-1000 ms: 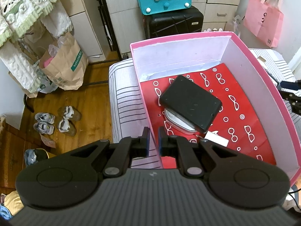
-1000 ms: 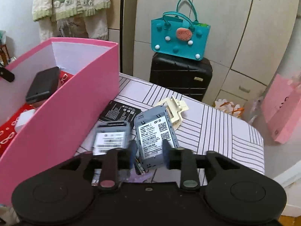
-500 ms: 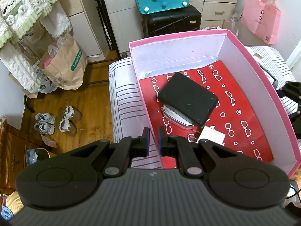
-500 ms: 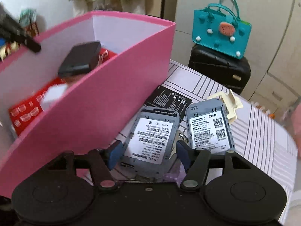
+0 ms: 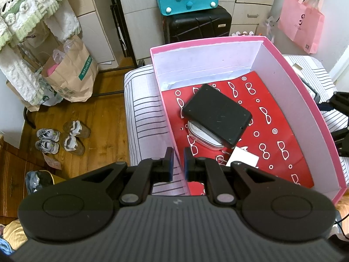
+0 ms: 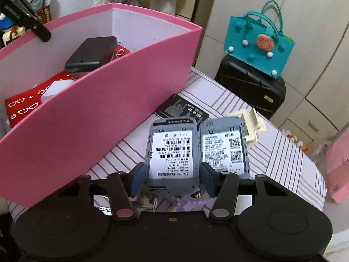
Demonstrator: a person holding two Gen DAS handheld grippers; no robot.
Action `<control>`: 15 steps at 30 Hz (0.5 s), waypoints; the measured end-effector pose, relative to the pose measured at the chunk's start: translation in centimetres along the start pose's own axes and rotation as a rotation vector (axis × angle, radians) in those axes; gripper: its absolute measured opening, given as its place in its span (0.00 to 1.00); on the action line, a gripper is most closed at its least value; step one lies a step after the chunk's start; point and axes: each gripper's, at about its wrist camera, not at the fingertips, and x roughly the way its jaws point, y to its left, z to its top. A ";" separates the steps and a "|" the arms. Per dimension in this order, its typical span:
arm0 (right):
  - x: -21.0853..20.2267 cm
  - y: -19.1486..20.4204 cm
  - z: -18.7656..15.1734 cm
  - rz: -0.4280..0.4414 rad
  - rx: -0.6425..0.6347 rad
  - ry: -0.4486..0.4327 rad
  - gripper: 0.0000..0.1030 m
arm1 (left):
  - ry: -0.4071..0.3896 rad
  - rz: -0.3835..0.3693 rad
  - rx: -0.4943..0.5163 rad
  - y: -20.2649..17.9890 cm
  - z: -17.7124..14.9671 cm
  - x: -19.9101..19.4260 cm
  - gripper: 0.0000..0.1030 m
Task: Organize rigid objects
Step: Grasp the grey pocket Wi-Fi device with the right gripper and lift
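A pink box point(image 5: 301, 91) with a red patterned floor stands on a striped table. In it lie a black case point(image 5: 216, 113) on a white device point(image 5: 202, 139), and a white card point(image 5: 242, 159). My left gripper point(image 5: 178, 161) is shut on the box's left wall point(image 5: 172, 128). In the right wrist view, my right gripper point(image 6: 172, 174) is shut on the left of two grey routers point(image 6: 172, 150), beside the box's outer wall point(image 6: 87, 118). The second router point(image 6: 224, 148) lies next to it.
A black battery point(image 6: 181, 111) and a cream plastic clip point(image 6: 248, 126) lie on the striped table point(image 6: 283, 157) behind the routers. A black suitcase point(image 6: 250, 85) with a teal bag point(image 6: 257, 43) stands beyond. Shoes point(image 5: 61, 137) and paper bags point(image 5: 69, 74) are on the floor left.
My right gripper opened, shifted left from the right router, and closed around the left router. The left gripper kept its hold on the box wall.
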 end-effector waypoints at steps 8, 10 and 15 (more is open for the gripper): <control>1.3 0.4 1.7 0.040 0.009 -0.042 0.68 | 0.002 0.000 -0.002 0.1 0.0 0.0 0.09; 1.8 0.7 1.7 0.051 0.004 -0.032 0.68 | 0.002 0.003 -0.002 0.1 0.0 0.0 0.09; 2.1 0.7 0.8 0.047 0.003 -0.027 0.63 | 0.001 0.003 -0.005 0.1 0.0 0.0 0.09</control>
